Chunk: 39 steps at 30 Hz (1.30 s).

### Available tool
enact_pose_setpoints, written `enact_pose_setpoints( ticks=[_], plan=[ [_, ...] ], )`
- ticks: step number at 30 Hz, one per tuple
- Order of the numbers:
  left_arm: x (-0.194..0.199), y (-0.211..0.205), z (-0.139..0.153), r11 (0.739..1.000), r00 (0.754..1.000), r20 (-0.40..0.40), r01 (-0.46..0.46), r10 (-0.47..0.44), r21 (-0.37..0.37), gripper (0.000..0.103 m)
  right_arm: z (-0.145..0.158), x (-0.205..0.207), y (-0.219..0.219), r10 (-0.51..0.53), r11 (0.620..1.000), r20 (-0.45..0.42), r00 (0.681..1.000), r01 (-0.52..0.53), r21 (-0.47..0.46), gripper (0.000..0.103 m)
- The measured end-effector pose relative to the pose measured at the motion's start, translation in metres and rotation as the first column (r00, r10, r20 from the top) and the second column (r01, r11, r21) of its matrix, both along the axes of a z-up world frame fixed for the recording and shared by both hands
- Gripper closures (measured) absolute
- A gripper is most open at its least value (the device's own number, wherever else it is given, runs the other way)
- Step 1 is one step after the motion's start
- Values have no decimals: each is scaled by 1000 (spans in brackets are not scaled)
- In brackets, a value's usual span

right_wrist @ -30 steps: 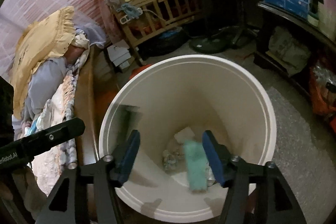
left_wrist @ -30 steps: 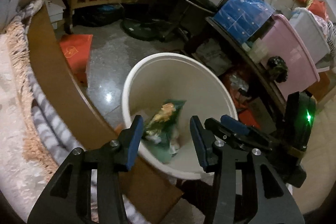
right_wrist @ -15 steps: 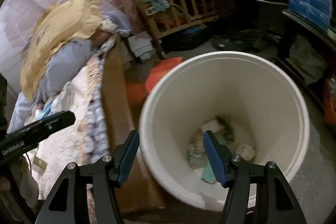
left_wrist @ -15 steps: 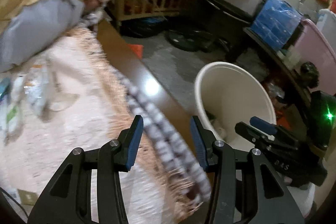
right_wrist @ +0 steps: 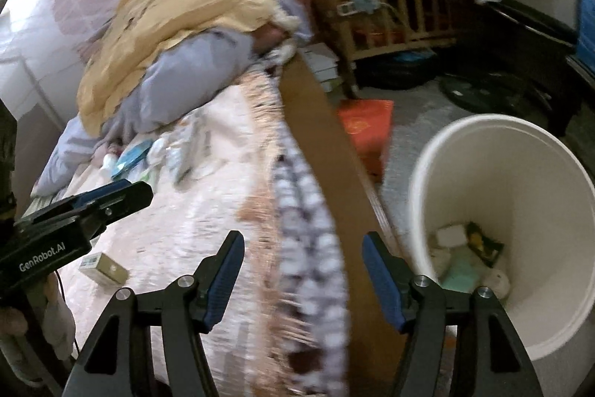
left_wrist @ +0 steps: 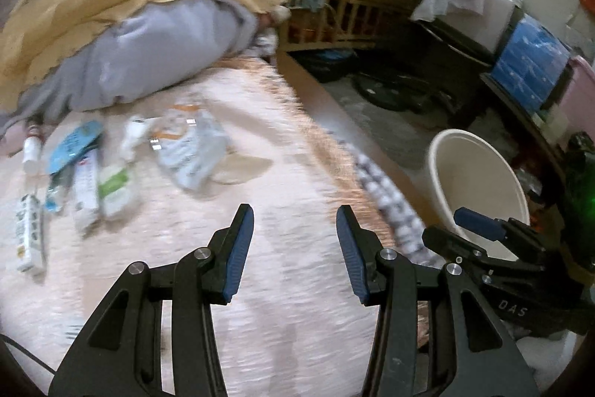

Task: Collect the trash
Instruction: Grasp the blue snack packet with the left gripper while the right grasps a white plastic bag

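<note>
A white bucket [right_wrist: 550, 151] stands on the floor beside the bed and holds wrappers and paper scraps [right_wrist: 465, 259]; it also shows in the left wrist view [left_wrist: 435, 159]. Several wrappers and packets [left_wrist: 189, 147] lie on the pale bed cover [left_wrist: 260, 211], with a white power strip [left_wrist: 26, 229] at the left. A small box [right_wrist: 104, 266] lies on the cover. My left gripper [left_wrist: 293, 248] is open and empty above the bed cover. My right gripper [right_wrist: 303, 270] is open and empty over the bed's edge, left of the bucket.
A yellow quilt and grey bedding [left_wrist: 148, 36] are piled at the head of the bed. A wooden crib [right_wrist: 390, 6] stands behind. A red box [right_wrist: 368, 125] lies on the floor by the wooden bed rail [right_wrist: 323, 136]. Shelves with blue boxes [left_wrist: 528, 69] stand at the right.
Both grippers have swung left, from over the bucket to over the bed. The green wrapper and the teal item that were falling between the fingers now lie in the bucket.
</note>
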<state>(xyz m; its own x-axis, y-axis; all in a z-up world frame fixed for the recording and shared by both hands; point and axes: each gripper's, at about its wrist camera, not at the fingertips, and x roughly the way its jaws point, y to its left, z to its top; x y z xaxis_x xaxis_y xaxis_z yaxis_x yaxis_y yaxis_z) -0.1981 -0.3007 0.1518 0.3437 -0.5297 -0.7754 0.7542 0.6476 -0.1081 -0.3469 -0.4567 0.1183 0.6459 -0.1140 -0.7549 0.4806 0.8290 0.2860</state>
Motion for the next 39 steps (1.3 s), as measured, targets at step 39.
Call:
enact_pose_setpoints(
  ticks=[39],
  plan=[
    [288,159,-59,953,949,-93,-298,302,57,39,-31,363,118,436,895,-111,893,-443,-47,37]
  ],
)
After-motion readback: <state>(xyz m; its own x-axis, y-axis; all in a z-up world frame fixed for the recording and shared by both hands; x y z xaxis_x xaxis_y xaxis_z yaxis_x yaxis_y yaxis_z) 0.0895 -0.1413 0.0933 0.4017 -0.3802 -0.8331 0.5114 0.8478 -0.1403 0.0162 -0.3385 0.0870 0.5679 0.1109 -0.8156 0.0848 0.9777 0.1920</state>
